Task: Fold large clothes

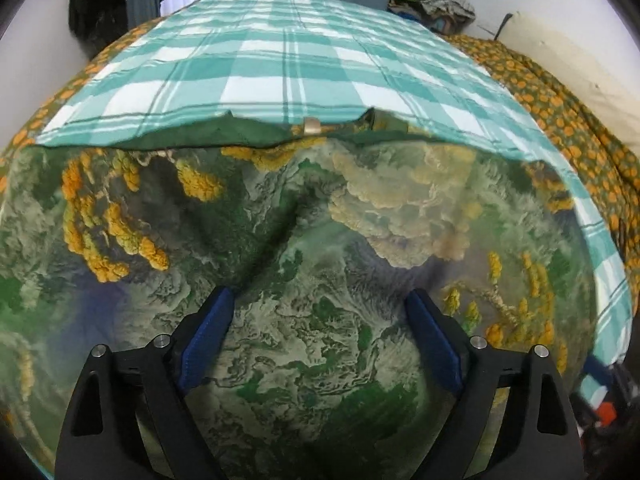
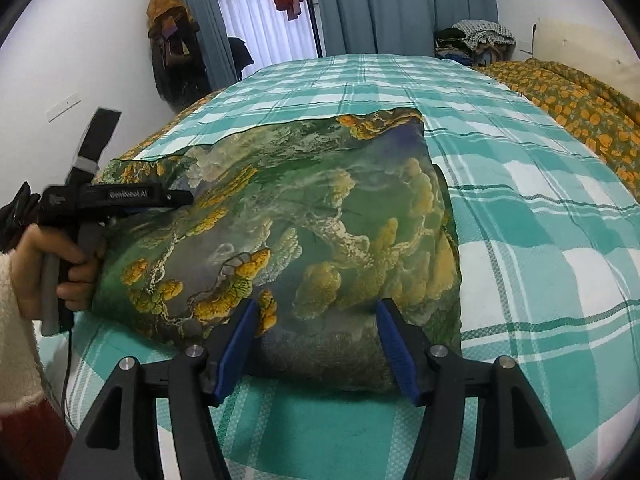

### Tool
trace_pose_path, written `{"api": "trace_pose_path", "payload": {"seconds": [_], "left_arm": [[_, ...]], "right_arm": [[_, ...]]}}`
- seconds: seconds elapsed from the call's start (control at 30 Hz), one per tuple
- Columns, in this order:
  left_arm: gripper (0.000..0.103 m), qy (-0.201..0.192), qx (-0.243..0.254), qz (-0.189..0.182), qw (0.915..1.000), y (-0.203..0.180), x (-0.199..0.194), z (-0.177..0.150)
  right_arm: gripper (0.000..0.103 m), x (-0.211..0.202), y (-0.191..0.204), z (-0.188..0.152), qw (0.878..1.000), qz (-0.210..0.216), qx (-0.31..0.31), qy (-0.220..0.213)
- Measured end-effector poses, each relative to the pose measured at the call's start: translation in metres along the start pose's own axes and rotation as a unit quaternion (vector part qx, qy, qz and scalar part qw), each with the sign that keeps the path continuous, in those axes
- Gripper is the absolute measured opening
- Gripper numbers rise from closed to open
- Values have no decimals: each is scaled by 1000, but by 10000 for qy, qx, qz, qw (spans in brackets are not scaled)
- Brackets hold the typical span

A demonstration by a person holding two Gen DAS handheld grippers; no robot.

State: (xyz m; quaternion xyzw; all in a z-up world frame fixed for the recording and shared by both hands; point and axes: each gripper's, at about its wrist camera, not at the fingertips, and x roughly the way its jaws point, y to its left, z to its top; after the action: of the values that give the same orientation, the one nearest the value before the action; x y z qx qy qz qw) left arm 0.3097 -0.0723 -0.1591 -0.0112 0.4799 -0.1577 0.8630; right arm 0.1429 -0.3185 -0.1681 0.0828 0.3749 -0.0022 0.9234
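A large green garment [image 1: 320, 220] printed with yellow and cream cloud shapes lies folded into a thick rectangle on the bed. It fills the left wrist view; its far edge shows a dark green lining. My left gripper [image 1: 320, 296] hovers close over it, jaws wide and nothing between the blue pads [image 1: 208, 340]. In the right wrist view the garment [image 2: 280, 220] lies ahead. My right gripper [image 2: 317, 306] stands at its near edge, jaws apart with smooth, unpinched cloth between them. A hand [image 2: 76, 264] holds the left gripper at the garment's left side.
A teal and white checked sheet [image 2: 520, 200] covers the bed. An orange-flowered blanket [image 2: 560, 92] runs along its right side by a white pillow [image 2: 580, 44]. A pile of clothes [image 2: 476, 36] sits at the far right corner. Coats [image 2: 168, 48] hang on the left wall beside blue curtains.
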Motion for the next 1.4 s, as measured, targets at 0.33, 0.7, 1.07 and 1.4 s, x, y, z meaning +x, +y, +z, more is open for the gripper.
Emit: {"api": "trace_pose_path", "payload": {"seconds": [0.33, 0.7, 1.07, 1.4], "left_arm": [[88, 120, -501, 478, 9975, 33, 26, 51], [90, 167, 873, 473, 9949, 3, -6, -9], [91, -35, 1371, 457, 9895, -14, -50, -64], [92, -347, 2014, -498, 9776, -58, -79, -74]], "right_arm": [[64, 2, -6, 1, 9999, 117, 89, 13], [64, 2, -6, 0, 9998, 125, 142, 7], [64, -13, -27, -4, 9968, 211, 753, 172], [69, -27, -113, -52, 9498, 674, 3041, 294]]}}
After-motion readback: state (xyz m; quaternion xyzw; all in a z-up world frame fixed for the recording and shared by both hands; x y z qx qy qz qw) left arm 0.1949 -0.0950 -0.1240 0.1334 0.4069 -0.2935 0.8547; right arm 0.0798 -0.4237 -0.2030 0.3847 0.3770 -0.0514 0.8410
